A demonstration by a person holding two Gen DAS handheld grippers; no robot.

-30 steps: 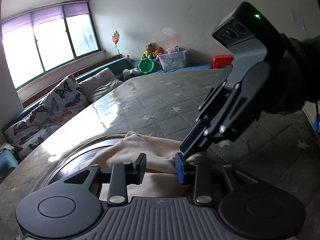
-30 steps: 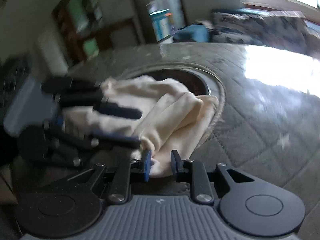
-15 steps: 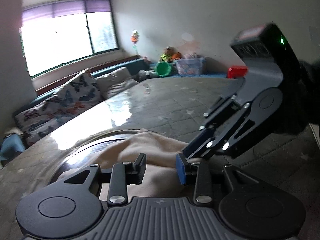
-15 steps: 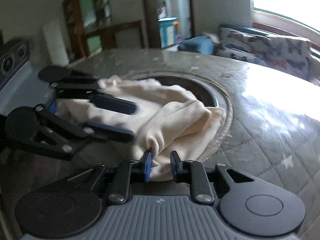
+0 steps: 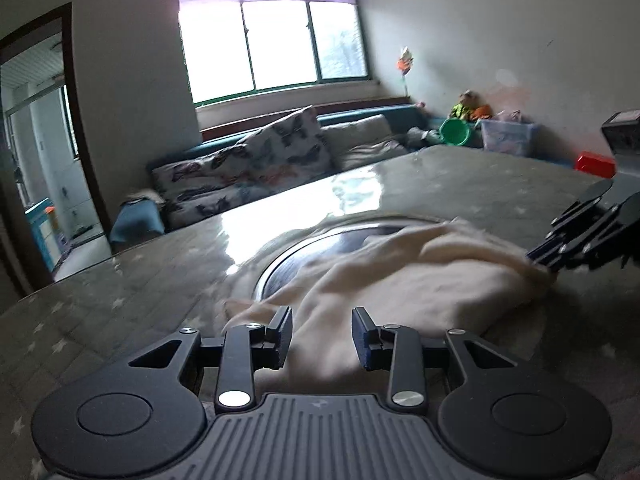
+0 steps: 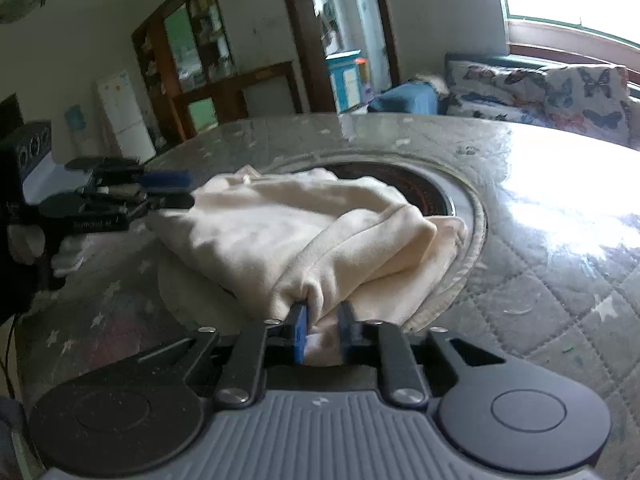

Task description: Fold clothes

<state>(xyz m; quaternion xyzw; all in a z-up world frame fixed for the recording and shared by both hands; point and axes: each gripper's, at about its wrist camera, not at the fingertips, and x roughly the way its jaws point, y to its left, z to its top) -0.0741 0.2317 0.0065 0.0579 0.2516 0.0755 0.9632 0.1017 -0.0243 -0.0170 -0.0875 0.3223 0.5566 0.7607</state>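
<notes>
Left wrist view: cream-coloured soft fleece garment (image 5: 408, 280) lying bunched on grey quilted star-print table cover (image 5: 120, 312), partly over round dark glass inset (image 5: 304, 252) in the tabletop. Left gripper (image 5: 322, 334) partly open, jaws standing on either side of a ridge of the cloth; pads apparently not pressing, no firm hold seen. Right gripper (image 5: 540, 260) at the far right edge, tips buried in the garment's far end. Butterfly-print cushions (image 5: 248, 172) on a bench under the window, well apart from the work.

Right wrist view: right gripper (image 6: 323, 330) pinched nearly shut on a gathered fold at the near corner of the garment (image 6: 300, 236), cloth puckered between the blue pads (image 6: 299, 330). Left gripper (image 6: 168, 192) at the opposite end, touching or just over the cloth edge; contact unclear.

Progress, judged: early. Garment lumpy, layers overlapping at random, no clean edge or flat panel, 0 neat folds visible. Only 1 corner secured. Left to do: grip the second end, lift and spread flat, then fold. No folded pile anywhere in view.
</notes>
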